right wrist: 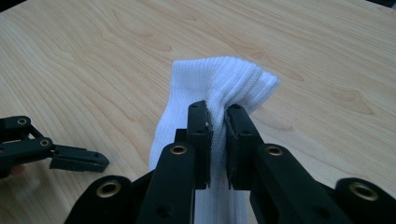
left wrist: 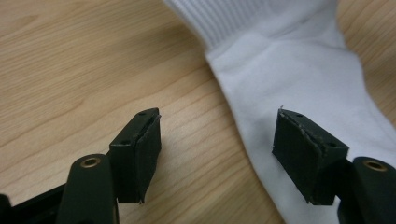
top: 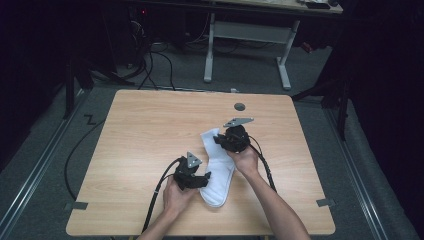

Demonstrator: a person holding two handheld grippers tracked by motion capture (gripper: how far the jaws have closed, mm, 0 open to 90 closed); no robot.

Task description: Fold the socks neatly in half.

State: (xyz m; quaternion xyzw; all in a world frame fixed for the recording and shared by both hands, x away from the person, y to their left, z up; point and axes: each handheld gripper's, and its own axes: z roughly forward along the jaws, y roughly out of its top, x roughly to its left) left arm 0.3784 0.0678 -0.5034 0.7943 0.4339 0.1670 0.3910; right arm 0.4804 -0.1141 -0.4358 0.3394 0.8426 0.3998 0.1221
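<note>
A white sock [top: 218,169] is lying near the middle of the wooden table [top: 150,130], toe end toward the near edge and ribbed cuff pointing away, a little to the right of centre. The right gripper [top: 223,140] is pinching that cuff: in its own view the two black jaws are clamped on a pleat of ribbed fabric [right wrist: 223,93], which is bunching up between the pads and standing slightly off the wood. So the first grasp is looking done, and the cuff end is being raised rather than resting flat.

The left gripper [top: 201,179] is waiting at the near left side of the sock, by the foot part. Its jaws are standing wide apart, one pad over bare wood and the other over the white cloth [left wrist: 299,84], and nothing is caught between them.

Judging by this, the work is sitting at an early stage: one end is secured, the foot end is not yet taken, and whatever folding, straightening or moving is intended is remaining to be done.
</note>
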